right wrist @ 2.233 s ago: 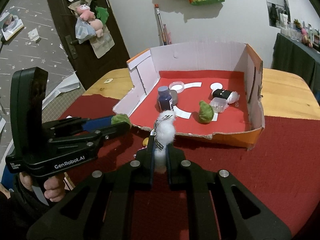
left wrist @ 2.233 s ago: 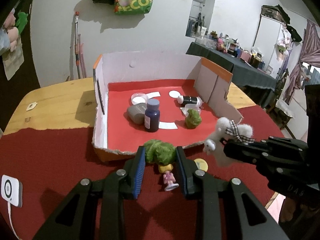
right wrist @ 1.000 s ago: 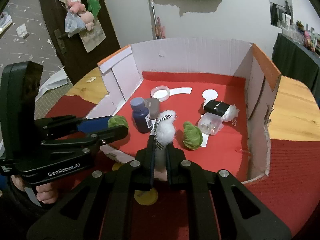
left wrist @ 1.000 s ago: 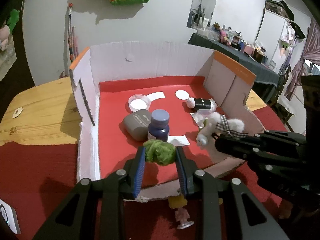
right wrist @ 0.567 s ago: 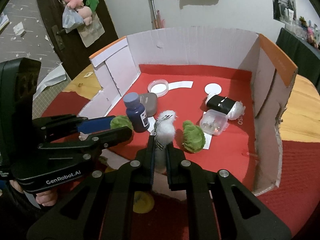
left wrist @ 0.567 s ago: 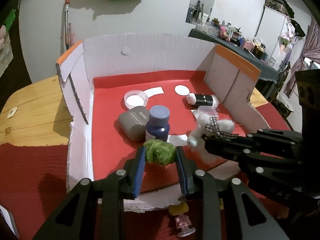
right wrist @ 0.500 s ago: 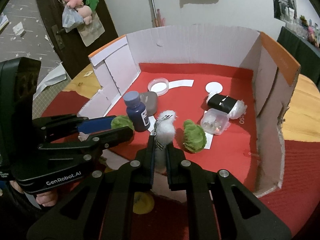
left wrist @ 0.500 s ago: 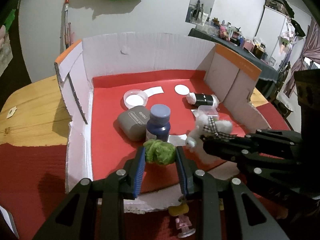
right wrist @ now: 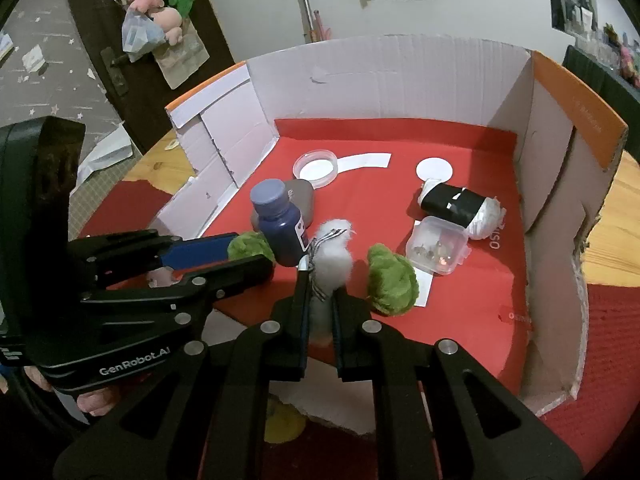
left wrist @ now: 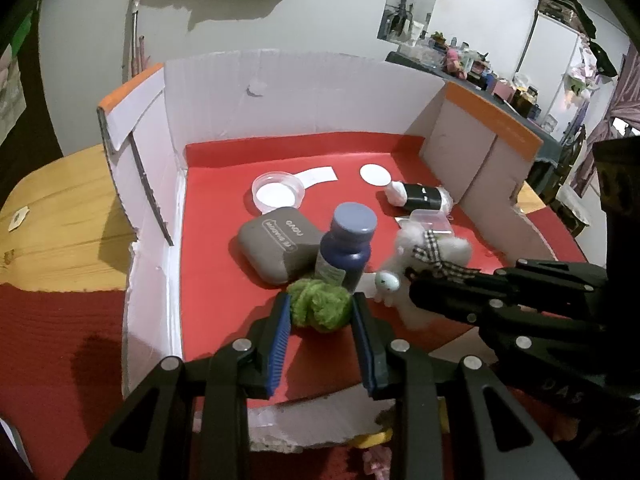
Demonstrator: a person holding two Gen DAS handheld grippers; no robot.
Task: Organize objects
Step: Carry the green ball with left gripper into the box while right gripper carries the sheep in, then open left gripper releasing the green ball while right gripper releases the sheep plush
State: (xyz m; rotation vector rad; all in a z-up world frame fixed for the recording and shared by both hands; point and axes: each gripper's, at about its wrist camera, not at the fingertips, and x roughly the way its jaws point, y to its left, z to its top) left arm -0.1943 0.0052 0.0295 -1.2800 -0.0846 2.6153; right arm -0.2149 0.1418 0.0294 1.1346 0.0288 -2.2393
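Above the box: left fingers pinching green pompom; right fingers pinching seemingly plush toy

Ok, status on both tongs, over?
Left tongs shut on green pom-pom. Right tongs shut on white plush toy. Both over box floor. Blue bottle stands close ahead.

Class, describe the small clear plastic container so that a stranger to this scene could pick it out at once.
Look in the white cardboard box with the red floor. On its right side a black-and-white roll lies flat; the clear plastic container sits just in front of it. It is the only see-through lidded tub, with tiny bits inside.
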